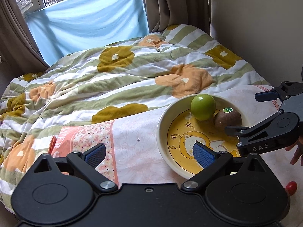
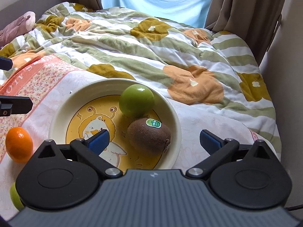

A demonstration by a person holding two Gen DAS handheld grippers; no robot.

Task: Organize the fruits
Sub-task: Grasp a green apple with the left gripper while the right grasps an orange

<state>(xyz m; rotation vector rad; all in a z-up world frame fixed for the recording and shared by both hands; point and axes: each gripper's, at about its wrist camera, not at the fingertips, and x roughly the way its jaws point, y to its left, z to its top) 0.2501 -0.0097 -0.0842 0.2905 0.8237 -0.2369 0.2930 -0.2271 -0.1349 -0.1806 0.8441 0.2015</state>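
A cream bowl [image 2: 56, 113] with a yellow cartoon bottom sits on the bed; it also shows in the left wrist view [image 1: 162, 121]. In it lie a green round fruit [image 2: 136, 101] [image 1: 203, 106] and a brown kiwi [image 2: 148, 135] [image 1: 228, 120] with a green sticker. My right gripper [image 2: 154, 140] is open and empty, its jaws wide on either side of the kiwi, just above it. My left gripper [image 1: 149, 155] is open and empty at the bowl's left rim. An orange [image 2: 19, 144] lies left of the bowl. A second green fruit [image 2: 15, 198] peeks out low at the left.
A rumpled green-striped flowered quilt [image 1: 113, 71] covers the bed behind the bowl. A pink printed sheet [image 2: 208, 121] lies under the bowl. Curtains [image 1: 170, 1] and a wall stand behind. A small red object [image 1: 291, 187] lies at the right edge. A plush toy [image 2: 17, 26] lies far left.
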